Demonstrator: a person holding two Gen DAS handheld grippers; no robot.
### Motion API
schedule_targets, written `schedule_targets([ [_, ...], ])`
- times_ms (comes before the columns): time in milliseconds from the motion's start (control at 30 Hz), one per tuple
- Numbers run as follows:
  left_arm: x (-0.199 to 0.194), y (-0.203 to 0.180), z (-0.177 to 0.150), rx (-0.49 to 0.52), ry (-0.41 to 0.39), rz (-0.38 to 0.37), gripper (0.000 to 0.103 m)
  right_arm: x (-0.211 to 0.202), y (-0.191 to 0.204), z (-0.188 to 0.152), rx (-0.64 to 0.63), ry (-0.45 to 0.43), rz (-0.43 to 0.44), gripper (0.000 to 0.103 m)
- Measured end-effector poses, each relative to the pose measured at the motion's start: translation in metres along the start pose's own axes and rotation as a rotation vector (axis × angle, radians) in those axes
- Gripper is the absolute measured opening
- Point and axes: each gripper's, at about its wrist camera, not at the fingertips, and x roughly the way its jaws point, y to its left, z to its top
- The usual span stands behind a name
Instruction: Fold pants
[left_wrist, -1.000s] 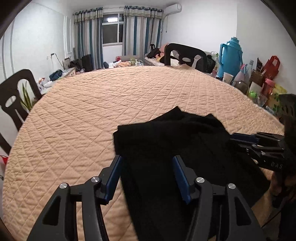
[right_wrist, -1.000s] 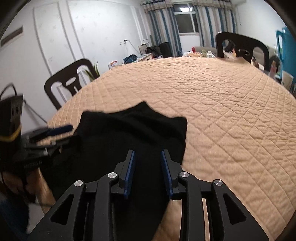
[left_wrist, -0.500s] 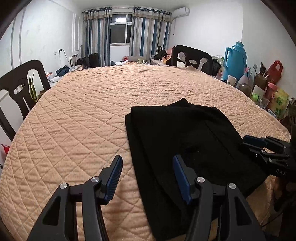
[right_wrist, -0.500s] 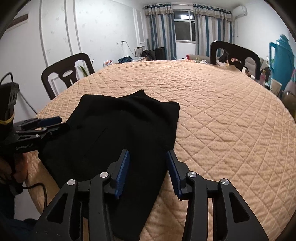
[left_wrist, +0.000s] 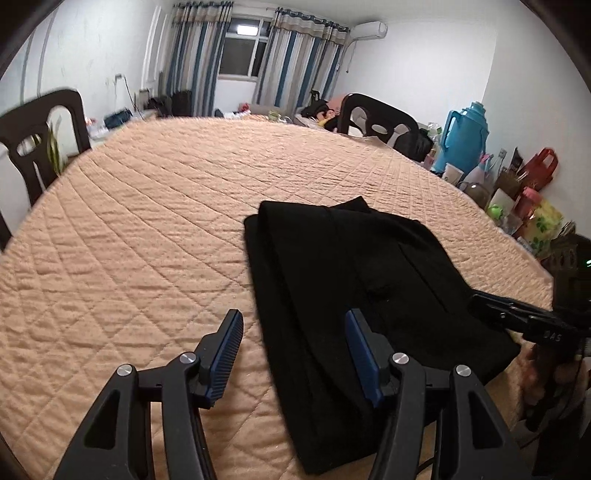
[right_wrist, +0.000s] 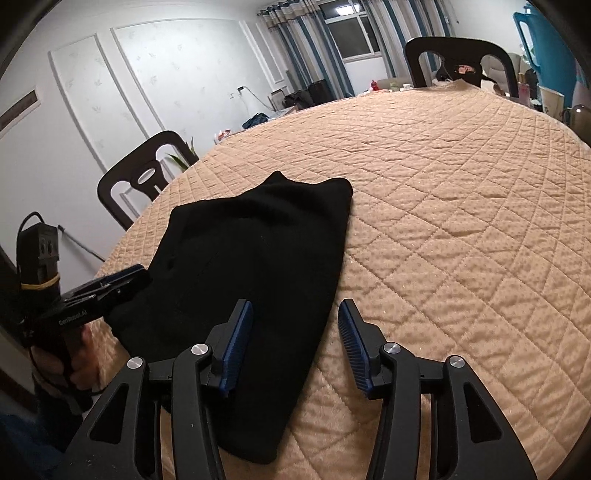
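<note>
Black pants lie folded, near end cut off; left gripper and right gripper jaws spread, empty.

Counter covered by a peach quilted cloth. Dark chairs stand at its left edge and far edge. Blue thermos jug, white cup, red bag and assorted clutter sit along the right wall. Striped curtains flank a window; an air conditioner is mounted high.
</note>
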Motion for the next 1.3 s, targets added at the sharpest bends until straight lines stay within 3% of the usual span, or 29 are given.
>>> schedule_targets([
  [167, 0.014, 0.008, 0.009, -0.077, 0.048, -0.076, 0.064, 0.013, -0.003, 0.014, 0.042, 0.031, 0.037, 0.049],
  [433, 0.019, 0.001, 0.011, -0.089, 0.052, -0.062, 0.064, 0.022, 0.006, 0.02, 0.03, 0.037, 0.043, 0.049],
  [667, 0.016, 0.006, 0.007, -0.129, 0.05, -0.07, 0.054, 0.019, -0.002, 0.017, 0.057, 0.04, 0.06, 0.037],
  [900, 0.012, 0.004, 0.016, -0.144, 0.033, -0.075, 0.031, 0.023, 0.002, 0.025, 0.061, 0.029, 0.062, 0.025],
  [1133, -0.001, 0.0, 0.029, -0.114, 0.007, -0.102, 0.024, 0.003, 0.016, 0.036, 0.034, -0.03, 0.128, 0.017],
  [1300, -0.007, 0.008, 0.052, -0.102, -0.04, -0.081, 0.024, 0.007, 0.037, 0.06, -0.018, -0.047, 0.165, 0.016],
])
